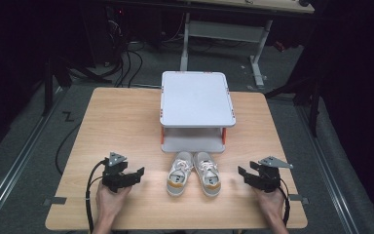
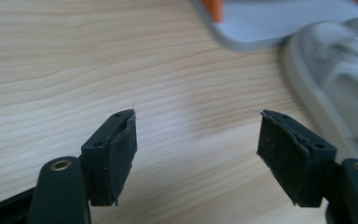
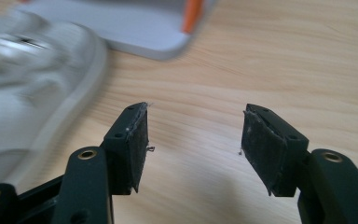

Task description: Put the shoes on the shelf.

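Note:
Two small white sneakers with orange heel patches stand side by side near the table's front: the left shoe [image 1: 179,173] and the right shoe [image 1: 208,172], toes toward the rack. My left gripper [image 1: 140,172] rests on the table left of them, open and empty; its own view [image 2: 196,140] shows the left shoe [image 2: 340,79] at the right edge. My right gripper [image 1: 241,172] sits right of the pair, open and empty; in its own view [image 3: 195,135] the right shoe [image 3: 32,88] is blurred at the left.
A white two-level rack [image 1: 197,97] with orange posts stands at the table's far middle, just beyond the shoes. The wooden table [image 1: 121,126] is bare on both sides. Beyond it are dark floor, cables and a desk frame.

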### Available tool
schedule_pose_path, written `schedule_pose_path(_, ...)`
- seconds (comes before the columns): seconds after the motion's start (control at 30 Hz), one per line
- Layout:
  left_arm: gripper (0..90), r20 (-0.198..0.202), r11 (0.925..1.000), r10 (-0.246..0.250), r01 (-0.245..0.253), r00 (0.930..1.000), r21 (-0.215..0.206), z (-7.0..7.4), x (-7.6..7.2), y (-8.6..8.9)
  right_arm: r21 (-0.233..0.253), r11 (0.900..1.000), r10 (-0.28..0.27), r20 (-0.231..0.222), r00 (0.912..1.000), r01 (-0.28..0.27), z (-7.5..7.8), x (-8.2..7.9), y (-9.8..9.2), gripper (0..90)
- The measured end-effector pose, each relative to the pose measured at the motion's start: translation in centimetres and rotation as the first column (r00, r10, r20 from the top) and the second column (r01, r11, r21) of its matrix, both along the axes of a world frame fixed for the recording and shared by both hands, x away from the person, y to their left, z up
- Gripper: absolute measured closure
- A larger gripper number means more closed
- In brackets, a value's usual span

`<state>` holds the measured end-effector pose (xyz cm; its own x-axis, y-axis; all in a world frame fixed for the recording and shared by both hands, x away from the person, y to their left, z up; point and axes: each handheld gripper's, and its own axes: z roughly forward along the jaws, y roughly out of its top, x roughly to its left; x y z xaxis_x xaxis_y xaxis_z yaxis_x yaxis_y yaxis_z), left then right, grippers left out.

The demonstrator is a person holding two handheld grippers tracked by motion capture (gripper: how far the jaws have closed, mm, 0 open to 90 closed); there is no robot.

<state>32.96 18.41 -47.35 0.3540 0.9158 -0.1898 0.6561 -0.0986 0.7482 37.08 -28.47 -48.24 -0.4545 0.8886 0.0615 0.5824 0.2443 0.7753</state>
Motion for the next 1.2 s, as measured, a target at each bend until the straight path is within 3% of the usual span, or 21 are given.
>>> schedule_pose_path(0.23, 28.4, 0.020, 0.9943, -0.107, 0.107, 0.9941, 0.006, 2.5, -1.6, -3.8, -0.077, 0.995, -0.064, -0.026, 0.9976, 0.061, -1.5, 1.4, -0.6, 40.7)
schedule_pose_path(0.4, 28.7, 0.024, 0.9778, -0.209, 0.209, 0.9776, -0.003, 4.1, -2.8, -6.8, -0.096, 0.993, -0.075, -0.021, 0.9970, 0.072, -1.8, 1.5, -0.6, 41.9)
schedule_pose_path(0.57, 30.6, 0.023, 0.9582, -0.286, 0.286, 0.9579, 0.012, 4.9, -3.5, -9.5, -0.099, 0.992, -0.081, -0.021, 0.9965, 0.078, -1.8, 1.5, -0.5, 41.9)
schedule_pose_path(0.63, 32.1, 0.023, 0.9526, -0.303, 0.302, 0.9528, 0.040, 4.9, -3.3, -10.2, -0.101, 0.991, -0.085, -0.019, 0.9962, 0.082, -1.9, 1.5, -0.4, 41.9)
schedule_pose_path(0.73, 33.2, 0.002, 0.9521, -0.305, 0.305, 0.9522, 0.016, 4.6, -2.8, -10.8, -0.106, 0.991, -0.090, -0.015, 0.9959, 0.087, -1.9, 1.5, -0.4, 41.7)
schedule_pose_path(0.8, 35.2, -0.003, 0.9557, -0.294, 0.294, 0.9559, 0.020, 4.5, -2.7, -11.3, -0.109, 0.990, -0.092, -0.013, 0.9957, 0.090, -1.9, 1.5, -0.4, 41.6)
schedule_pose_path(1.03, 39.4, -0.050, 0.9570, -0.286, 0.288, 0.9570, 0.039, 3.3, -1.9, -12.8, -0.117, 0.989, -0.094, -0.006, 0.9956, 0.093, -1.9, 1.5, -0.4, 41.5)
schedule_pose_path(1.2, 43.5, -0.080, 0.9621, -0.271, 0.272, 0.9594, 0.011, 3.0, -1.1, -13.1, -0.126, 0.984, -0.127, 0.017, 0.9918, 0.128, -1.8, 1.3, -0.5, 41.5)
